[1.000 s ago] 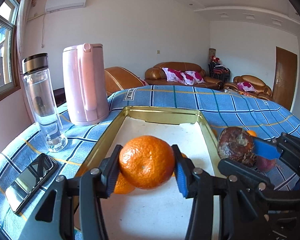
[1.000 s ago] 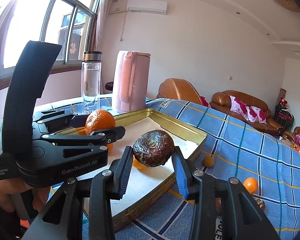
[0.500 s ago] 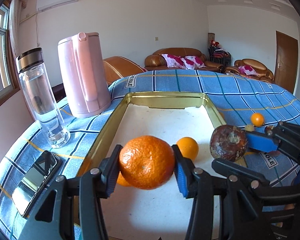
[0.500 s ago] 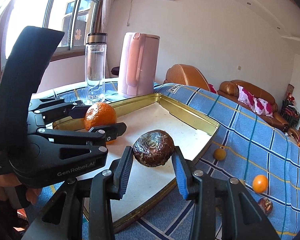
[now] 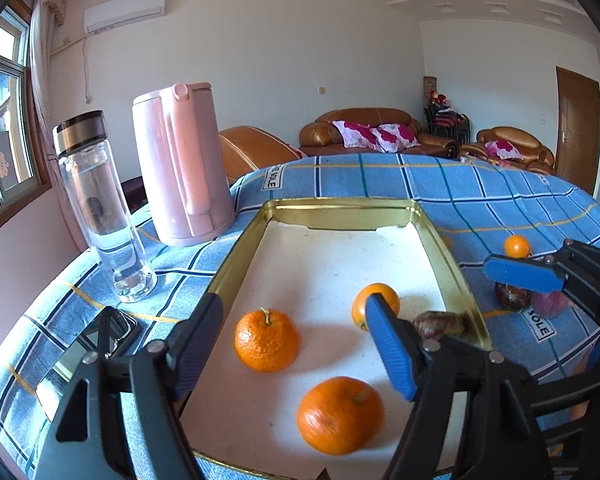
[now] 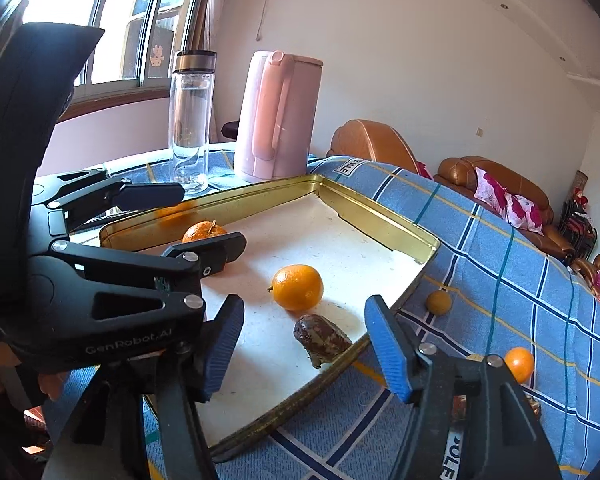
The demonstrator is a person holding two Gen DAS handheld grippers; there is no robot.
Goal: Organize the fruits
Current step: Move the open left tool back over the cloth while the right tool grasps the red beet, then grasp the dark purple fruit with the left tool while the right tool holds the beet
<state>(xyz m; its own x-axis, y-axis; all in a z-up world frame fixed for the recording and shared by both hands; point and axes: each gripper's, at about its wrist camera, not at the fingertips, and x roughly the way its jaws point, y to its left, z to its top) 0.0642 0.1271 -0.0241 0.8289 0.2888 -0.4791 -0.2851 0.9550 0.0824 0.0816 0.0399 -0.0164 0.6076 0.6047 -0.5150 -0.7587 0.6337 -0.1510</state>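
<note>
- Two fruits have just left my grip: my left hand-held gripper (image 5: 300, 344), whose jaws have just been opening, now stands wide with nothing clamped, and the big mandarin (image 5: 340, 414) it carried a second ago lies on the tray floor below it.
- My right hand-held gripper (image 6: 302, 350) has likewise just been opening; the dark brown fruit (image 6: 320, 340) it held now rests inside the gold tray (image 6: 380, 220), close against the near rim, free of the pads.
- I judge both drops done: four fruits lie in the tray, counting a stemmed mandarin (image 5: 267, 340) and a smaller orange (image 5: 376, 304).
- The left view alone shows the big mandarin and a phone (image 5: 88, 356) on the table's blue checked cloth (image 5: 500, 196), plus dark and reddish fruits past the tray's right rim.
- The right view alone shows two small oranges (image 6: 439, 302) loose on the cloth, well outside the tray; I reckon those come next.
- Both views show the pink kettle (image 5: 184, 164) and clear bottle (image 5: 100, 208) beyond the tray.
</note>
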